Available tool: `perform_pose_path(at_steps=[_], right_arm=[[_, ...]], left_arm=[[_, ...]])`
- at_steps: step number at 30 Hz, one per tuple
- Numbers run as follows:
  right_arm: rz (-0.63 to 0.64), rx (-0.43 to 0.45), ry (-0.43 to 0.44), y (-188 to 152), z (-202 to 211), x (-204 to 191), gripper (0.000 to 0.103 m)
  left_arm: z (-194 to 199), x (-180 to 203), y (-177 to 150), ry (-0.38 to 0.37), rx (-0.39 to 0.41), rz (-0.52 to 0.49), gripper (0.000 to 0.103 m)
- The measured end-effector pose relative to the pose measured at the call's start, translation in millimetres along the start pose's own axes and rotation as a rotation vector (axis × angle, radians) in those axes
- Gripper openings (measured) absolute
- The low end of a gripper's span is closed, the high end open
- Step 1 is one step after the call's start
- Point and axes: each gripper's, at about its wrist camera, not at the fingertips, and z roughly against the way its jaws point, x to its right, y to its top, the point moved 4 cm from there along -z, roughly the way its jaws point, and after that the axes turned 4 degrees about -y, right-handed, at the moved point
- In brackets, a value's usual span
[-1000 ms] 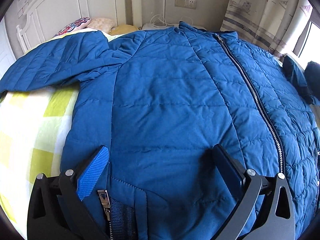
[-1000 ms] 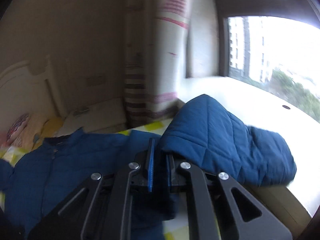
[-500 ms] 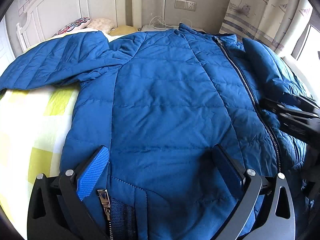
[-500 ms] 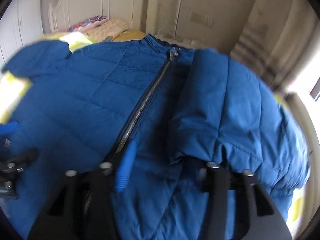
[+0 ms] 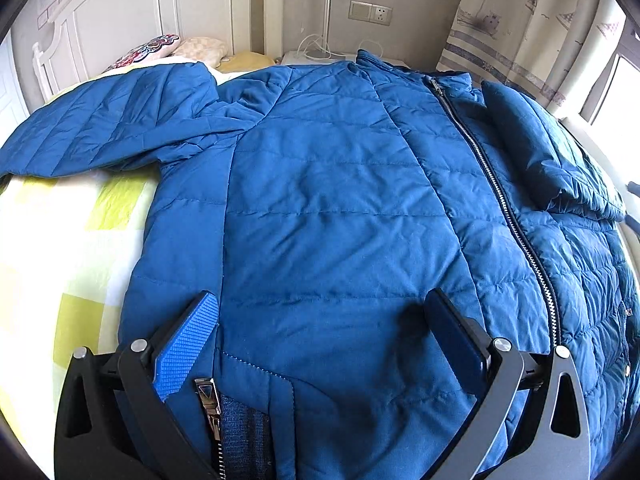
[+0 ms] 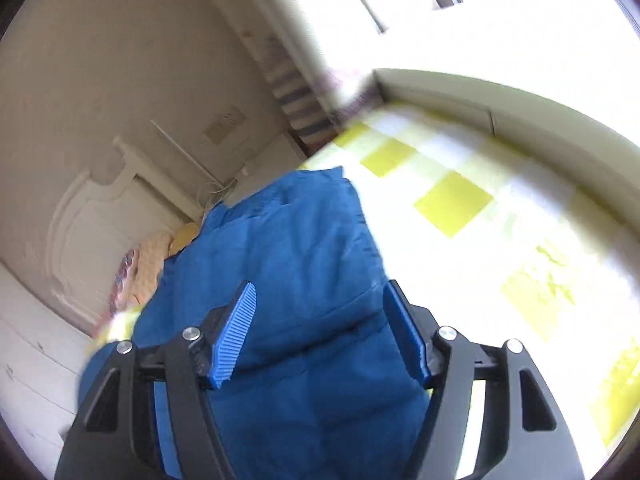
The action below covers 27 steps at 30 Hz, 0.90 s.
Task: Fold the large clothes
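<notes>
My left gripper hangs over the lower front of the blue padded jacket, its fingers spread wide with nothing pinched between them; the fabric lies flat beneath. The jacket is spread face up across the bed, on a yellow-and-white checked sheet, its zipper closed and running from the collar down toward the hem. One sleeve stretches out flat toward the pillows by the white headboard. The other sleeve lies folded over the chest, just beside the zipper.

My right gripper is off at the jacket's edge, tilted, and the view there is blurred. Its fingers have just been opening and now stand well apart. Blue fabric shows between and below them, but neither pad presses on it. Past the jacket's edge the checked sheet lies bare, bright under the window.
</notes>
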Motion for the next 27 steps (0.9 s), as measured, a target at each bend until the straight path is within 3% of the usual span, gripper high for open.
perform_pose_path(at_steps=[3,4,5,9,14,17,19,20,21,23,25,27], right_arm=[[0.009,-0.065,-0.059,8.9,-26.7,5.2,0.063],[0.020,-0.065,-0.069,10.6,-29.3,3.0,0.046],[0.034,-0.036,-0.088,12.4,-27.8,-1.3,0.029],[0.215,0.216,-0.050,7.4,9.3,-73.9,0.023],[0.529,0.275,0.118,-40.0,30.0,-198.0,0.023],[0.706,0.242,0.227,-83.8,21.3,-271.4,0.025],[0.851,0.174,0.318,-121.3,14.5,-314.9,0.031],[0.937,0.119,0.383,-141.4,11.5,-334.2,0.040],[0.970,0.101,0.409,-151.2,11.6,-343.7,0.052],[0.972,0.099,0.459,-158.5,19.9,-349.7,0.060],[0.940,0.124,0.482,-148.1,28.0,-336.2,0.061],[0.899,0.149,0.432,-135.0,28.7,-316.7,0.061]], left_arm=[[0.2,-0.2,0.0,-0.002,0.001,0.001,0.099],[0.2,-0.4,0.1,-0.004,0.002,0.002,0.099],[0.2,-0.7,0.1,-0.005,0.002,0.003,0.099],[-0.1,-0.6,0.1,-0.004,0.002,0.003,0.099],[0.4,-0.9,0.3,-0.007,0.004,0.004,0.099],[1.6,-2.6,0.5,-0.018,0.010,0.012,0.099],[3.4,-4.2,0.0,-0.033,0.018,0.023,0.099],[4.4,-5.8,0.2,-0.045,0.022,0.032,0.099],[5.1,-7.3,0.4,-0.057,0.026,0.042,0.099],[6.5,-9.9,0.7,-0.079,0.033,0.057,0.099],[7.0,-12.3,0.8,-0.095,0.037,0.071,0.099],[7.8,-12.7,0.8,-0.106,0.041,0.080,0.099]])
